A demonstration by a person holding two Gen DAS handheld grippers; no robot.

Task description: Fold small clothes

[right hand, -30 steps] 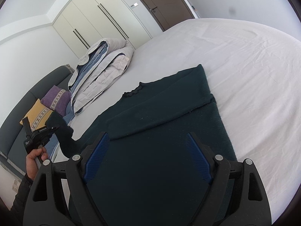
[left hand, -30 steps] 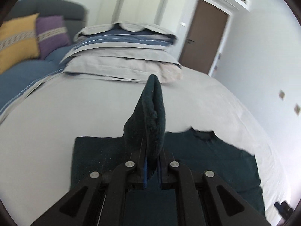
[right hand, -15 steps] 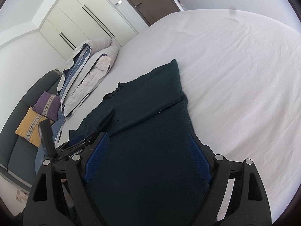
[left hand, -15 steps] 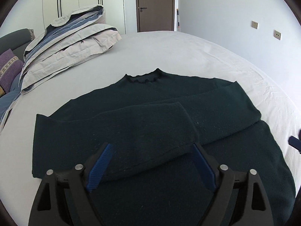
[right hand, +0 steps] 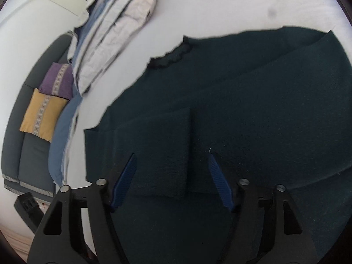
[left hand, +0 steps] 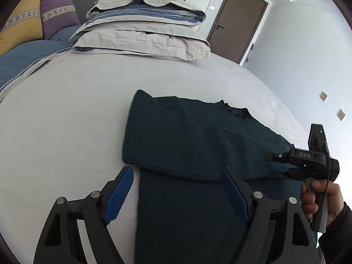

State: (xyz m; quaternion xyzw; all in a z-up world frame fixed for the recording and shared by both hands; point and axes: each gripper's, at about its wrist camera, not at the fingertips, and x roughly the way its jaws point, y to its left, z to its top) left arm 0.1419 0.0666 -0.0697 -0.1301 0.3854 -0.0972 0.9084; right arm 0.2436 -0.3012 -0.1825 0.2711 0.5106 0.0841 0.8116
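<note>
left fingers [left hand: 234,194] wide apart, empty; right fingers [right hand: 216,181] closing, empty; dark green sweater [left hand: 187,145] flat, sleeves folded in

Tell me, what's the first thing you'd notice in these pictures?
The dark green sweater lying flat on the white bed, both sleeves folded across its front. Behind it, a stack of grey and blue pillows sits at the head of the bed. Both tools hover over the sweater with nothing in them: the left tool and the right tool.
</note>
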